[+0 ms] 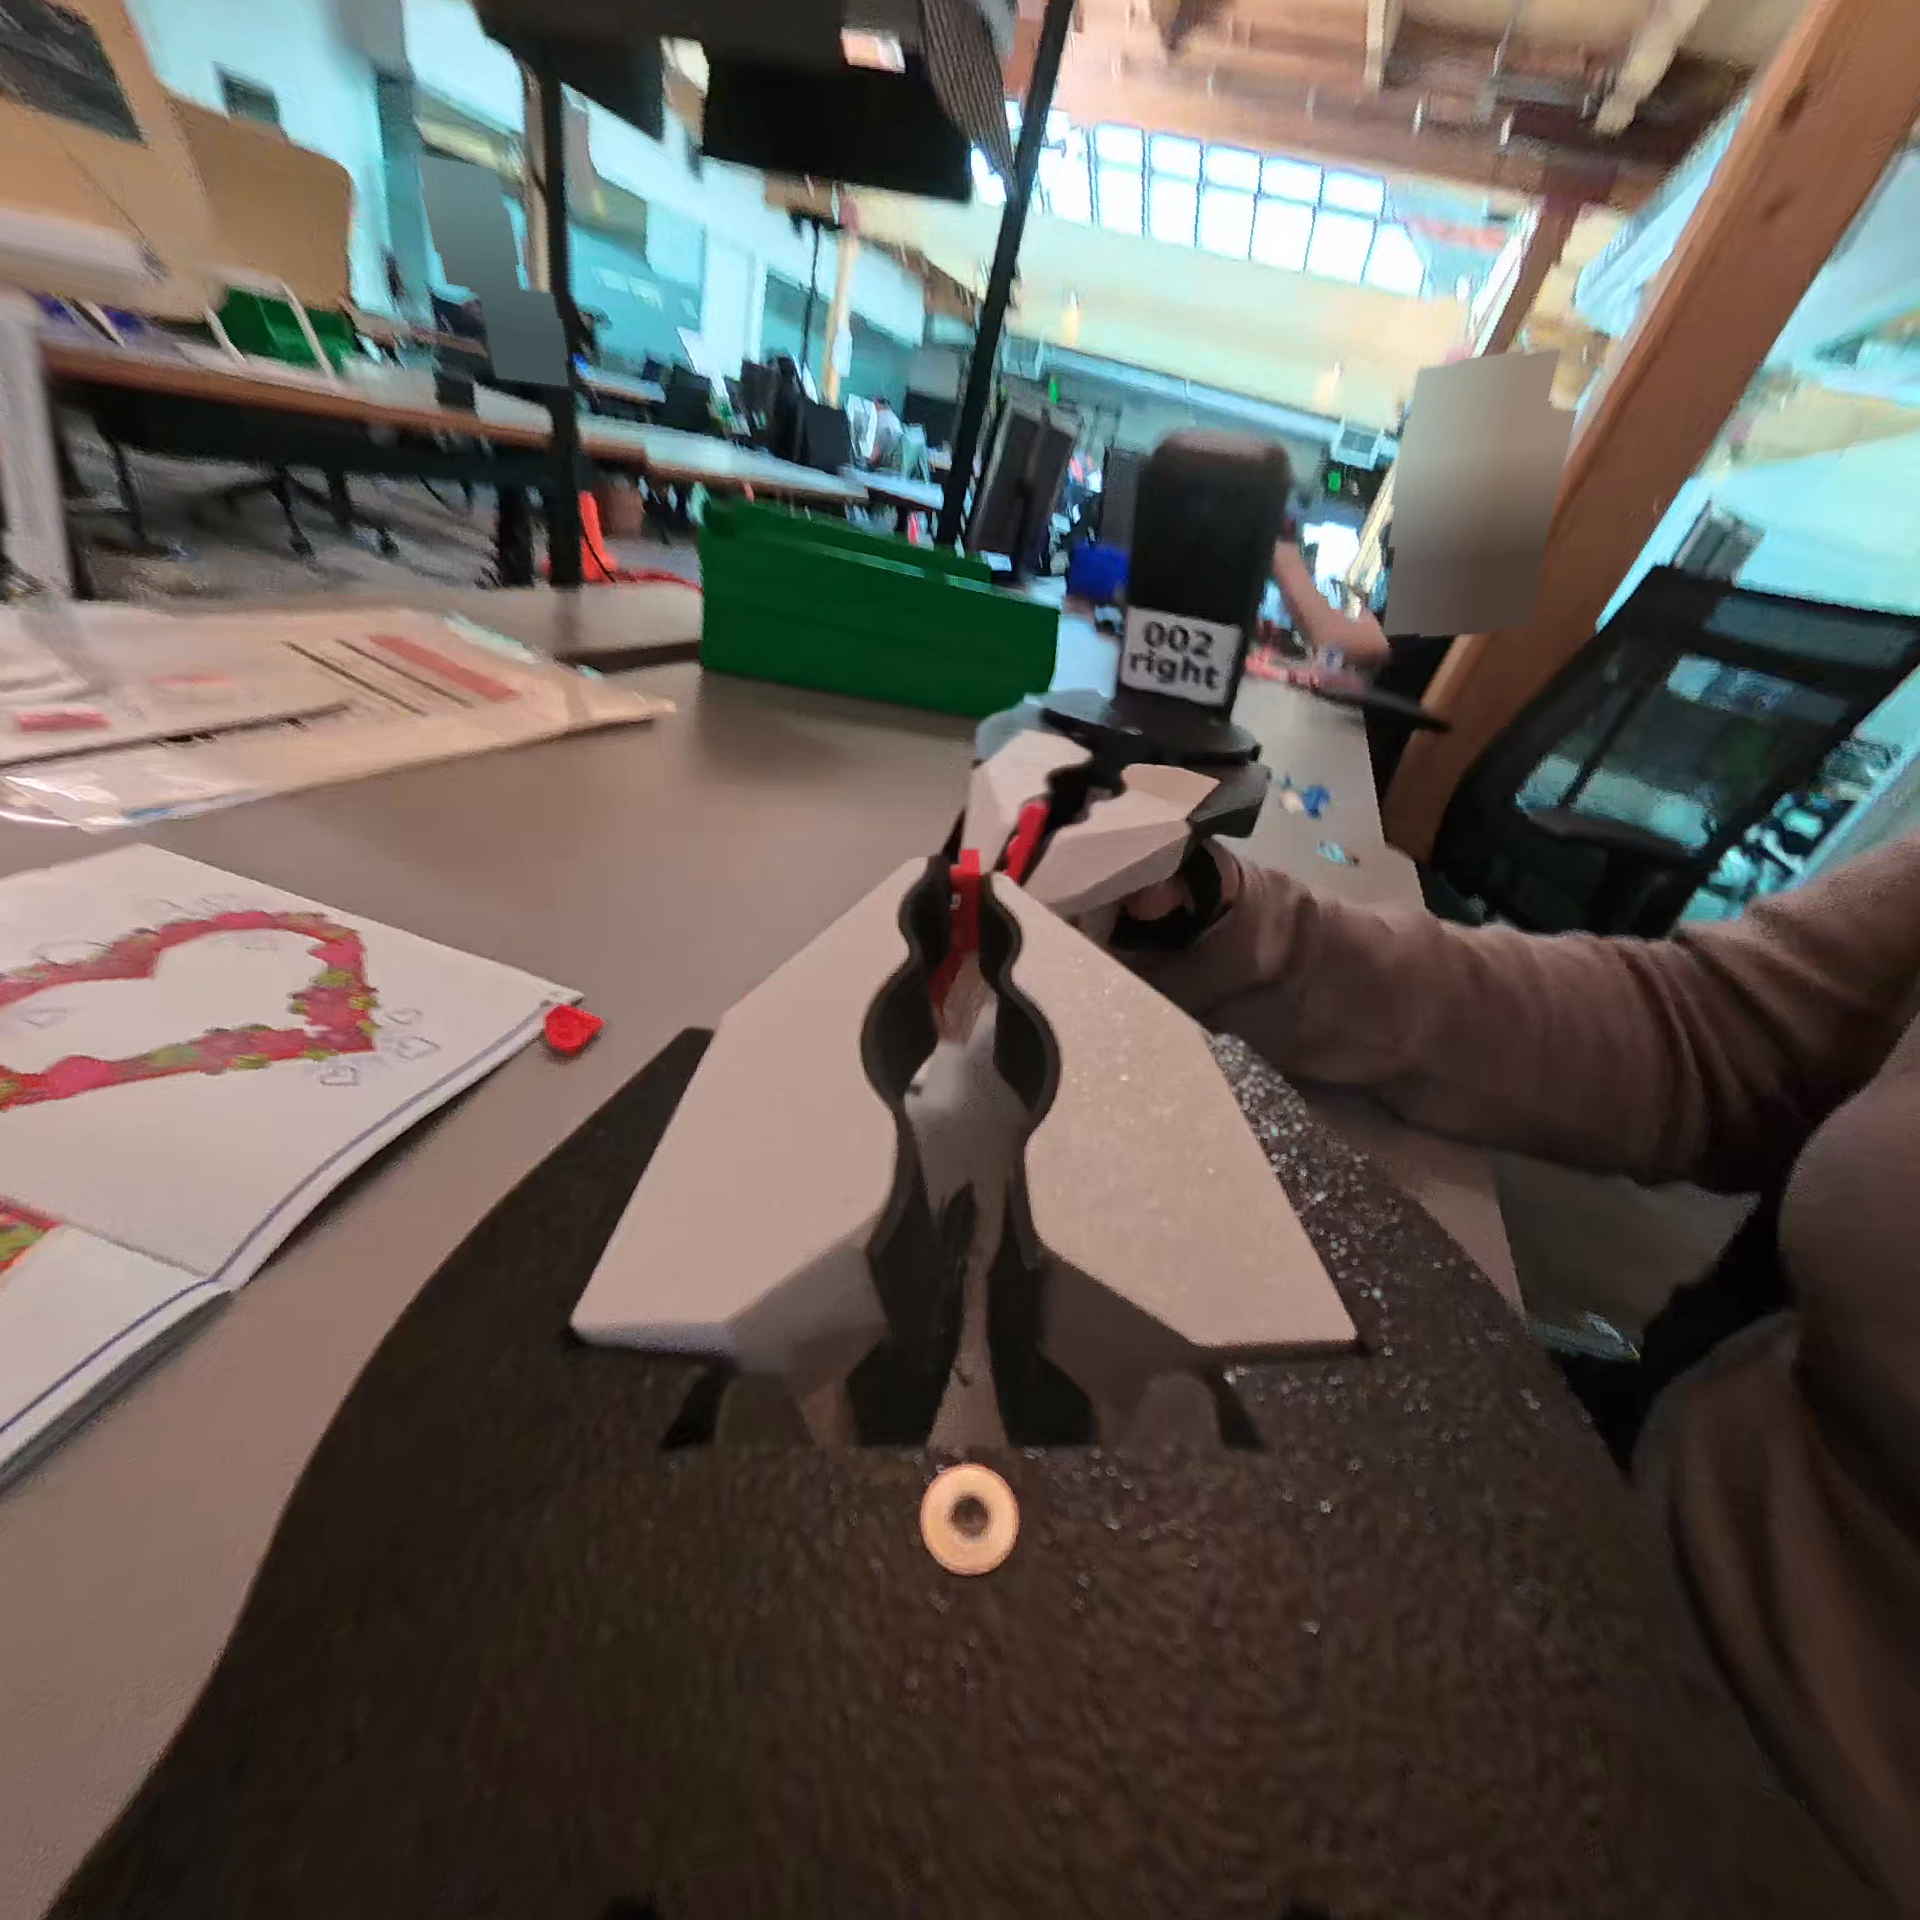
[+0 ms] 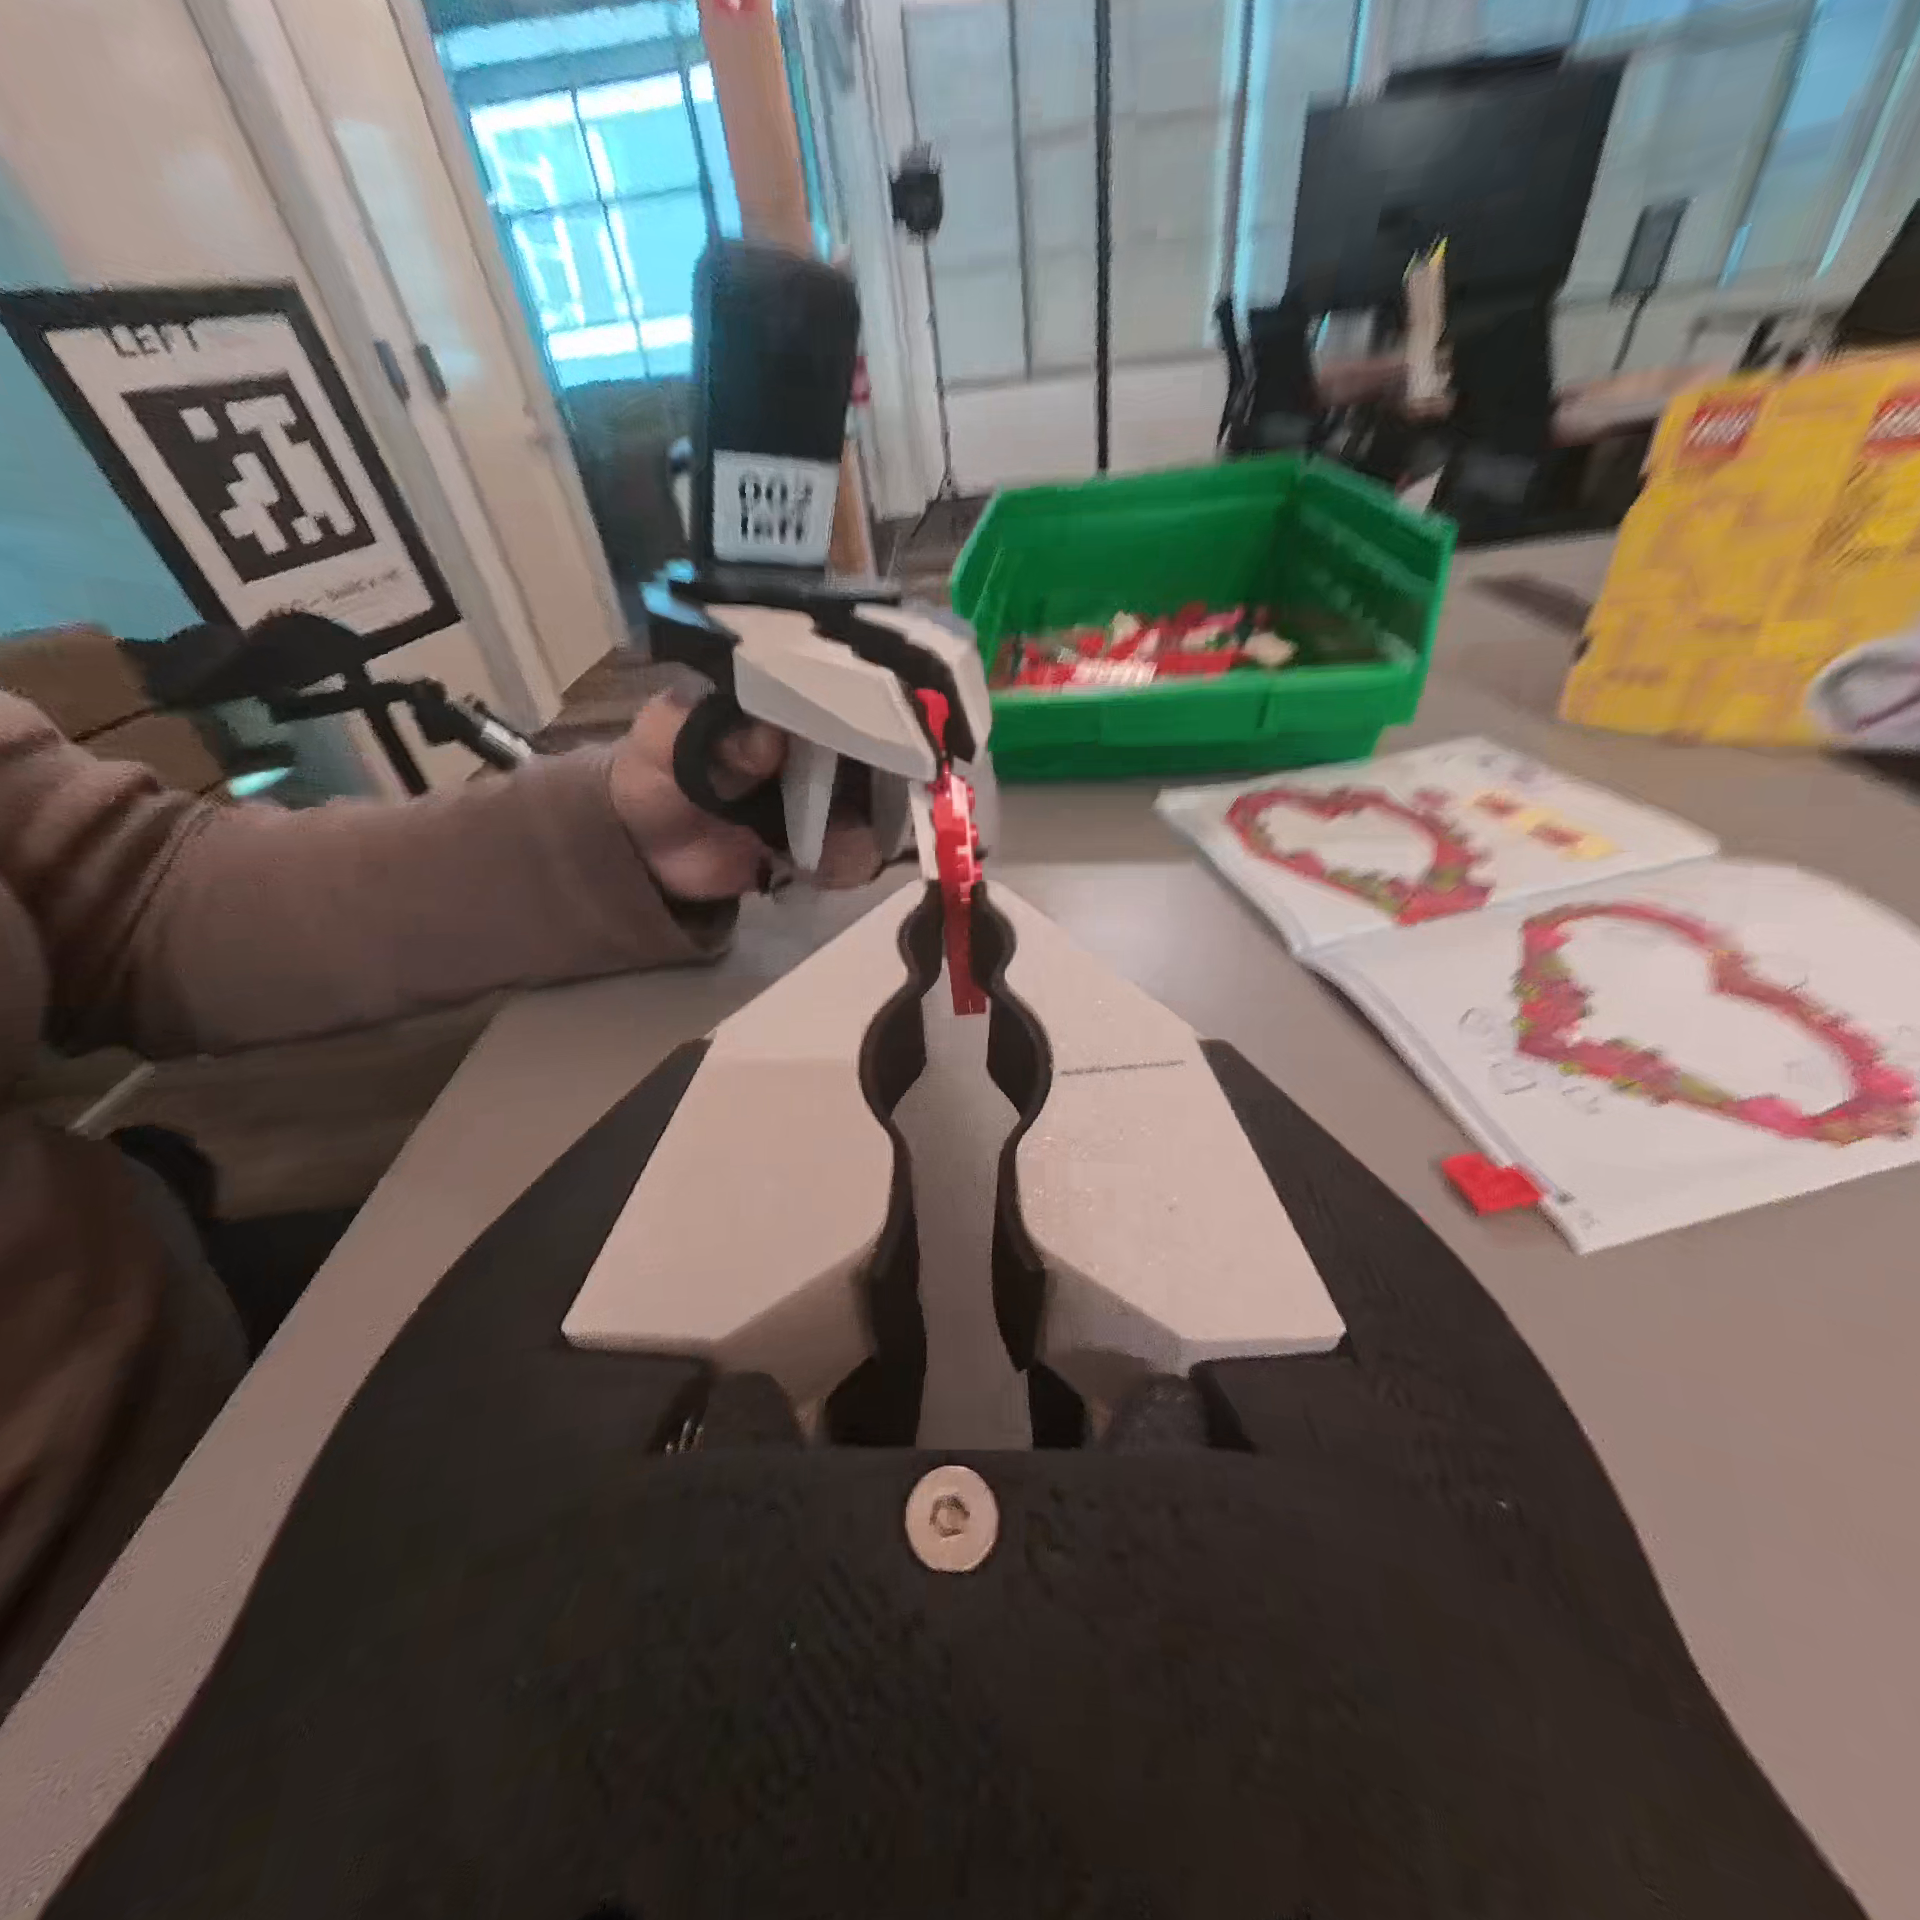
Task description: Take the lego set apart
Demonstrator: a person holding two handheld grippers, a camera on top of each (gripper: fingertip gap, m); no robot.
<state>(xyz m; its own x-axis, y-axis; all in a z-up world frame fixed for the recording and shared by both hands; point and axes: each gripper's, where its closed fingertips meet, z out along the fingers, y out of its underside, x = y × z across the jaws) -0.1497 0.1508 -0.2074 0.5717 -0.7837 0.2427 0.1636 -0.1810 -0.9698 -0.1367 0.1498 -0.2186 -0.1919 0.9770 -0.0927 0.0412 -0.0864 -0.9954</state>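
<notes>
A small red lego assembly [image 2: 954,842] hangs in the air above the grey table, held from both ends. In the right wrist view, my right gripper [image 2: 958,914] is shut on its near end, and my left gripper [image 2: 940,738] is shut on its far end, tilted down from the upper left. In the left wrist view, my left gripper [image 1: 964,894] is shut on the red assembly [image 1: 951,966], and my right gripper [image 1: 1023,842] grips it just beyond, tip to tip. A loose red piece [image 2: 1491,1184] lies on the table by the booklet; it also shows in the left wrist view [image 1: 571,1029].
A green bin [image 2: 1195,644] with several lego pieces stands at the back of the table [image 2: 1351,1455]. An open instruction booklet [image 2: 1610,1018] with heart pictures lies to the right. A yellow box [image 2: 1766,582] stands at the far right. A person's sleeved arm [image 2: 364,883] reaches in from the left. The grippers are tip to tip, or close to it. From either gripper's tips it is about 15 cm to the loose red piece [image 2: 1491,1184]. My left wrist view [image 1: 578,1020] looks at it from another angle.
</notes>
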